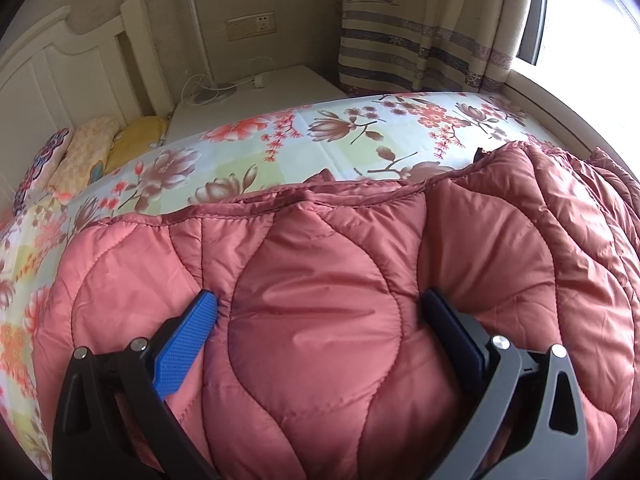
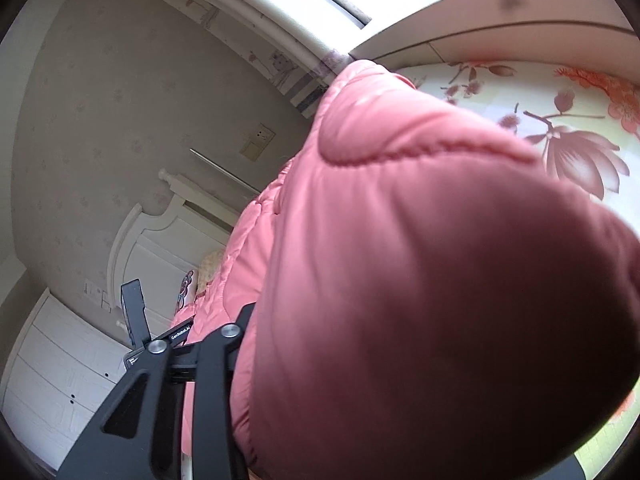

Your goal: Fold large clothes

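Note:
A pink-red quilted padded coat (image 1: 320, 280) lies on the flowered bedsheet (image 1: 304, 136). My left gripper (image 1: 320, 304) is open, its blue finger (image 1: 188, 340) and dark finger (image 1: 452, 332) pressed down on the coat, a puffed panel between them. In the right wrist view the coat (image 2: 420, 280) is lifted and fills most of the frame, close to the lens. My right gripper's one visible finger (image 2: 136, 312) stands free at the left; the coat hides the other finger, so I cannot tell how the jaws stand.
A white headboard (image 1: 72, 76) and pillows (image 1: 88, 156) are at the left. A white nightstand (image 1: 256, 96) with a cable stands past the bed. Striped curtains (image 1: 420, 28) and a window (image 1: 580, 36) are at the right. White drawers (image 2: 52, 364) show in the right wrist view.

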A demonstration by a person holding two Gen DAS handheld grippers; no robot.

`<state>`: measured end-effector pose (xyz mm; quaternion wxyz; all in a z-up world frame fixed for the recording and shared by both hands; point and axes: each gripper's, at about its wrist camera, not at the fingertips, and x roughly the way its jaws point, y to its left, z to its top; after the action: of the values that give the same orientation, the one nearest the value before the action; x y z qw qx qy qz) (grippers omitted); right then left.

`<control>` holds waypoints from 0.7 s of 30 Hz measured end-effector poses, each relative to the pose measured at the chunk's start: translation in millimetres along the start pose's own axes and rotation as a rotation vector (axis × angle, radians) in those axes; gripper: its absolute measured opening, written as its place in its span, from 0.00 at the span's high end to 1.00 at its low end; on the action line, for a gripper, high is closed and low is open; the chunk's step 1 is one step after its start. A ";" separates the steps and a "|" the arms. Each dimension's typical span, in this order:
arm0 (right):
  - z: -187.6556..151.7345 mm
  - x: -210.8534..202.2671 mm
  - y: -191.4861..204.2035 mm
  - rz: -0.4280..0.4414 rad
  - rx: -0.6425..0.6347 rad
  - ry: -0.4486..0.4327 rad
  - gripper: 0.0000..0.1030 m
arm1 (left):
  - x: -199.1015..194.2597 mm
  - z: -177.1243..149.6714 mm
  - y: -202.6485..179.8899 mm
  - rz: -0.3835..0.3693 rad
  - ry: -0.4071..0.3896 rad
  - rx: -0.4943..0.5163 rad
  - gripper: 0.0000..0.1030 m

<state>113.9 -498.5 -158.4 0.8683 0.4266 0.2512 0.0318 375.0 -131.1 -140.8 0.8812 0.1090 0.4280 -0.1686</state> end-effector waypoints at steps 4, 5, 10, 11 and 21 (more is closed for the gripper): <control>11.4 10.3 -15.7 0.038 0.084 0.017 0.64 | -10.5 -8.1 -0.1 0.032 0.028 -0.044 0.02; 12.0 9.9 -16.5 0.042 0.087 0.017 0.65 | -15.5 -7.3 -1.0 0.044 0.041 -0.050 0.02; 10.9 10.5 -14.5 0.029 0.076 0.016 0.65 | -44.7 21.6 -1.7 -0.041 0.004 -0.216 0.02; 10.5 10.2 -14.3 0.028 0.074 0.016 0.65 | -41.4 32.2 -10.8 -0.060 0.011 -0.211 0.02; 8.4 9.0 -7.2 -0.006 0.028 0.010 0.64 | 37.7 50.4 -63.8 0.175 0.105 -0.022 0.02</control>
<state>124.5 -506.6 -163.2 0.8610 0.4378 0.2573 0.0276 408.0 -214.4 -142.9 0.8702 0.1453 0.4640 -0.0802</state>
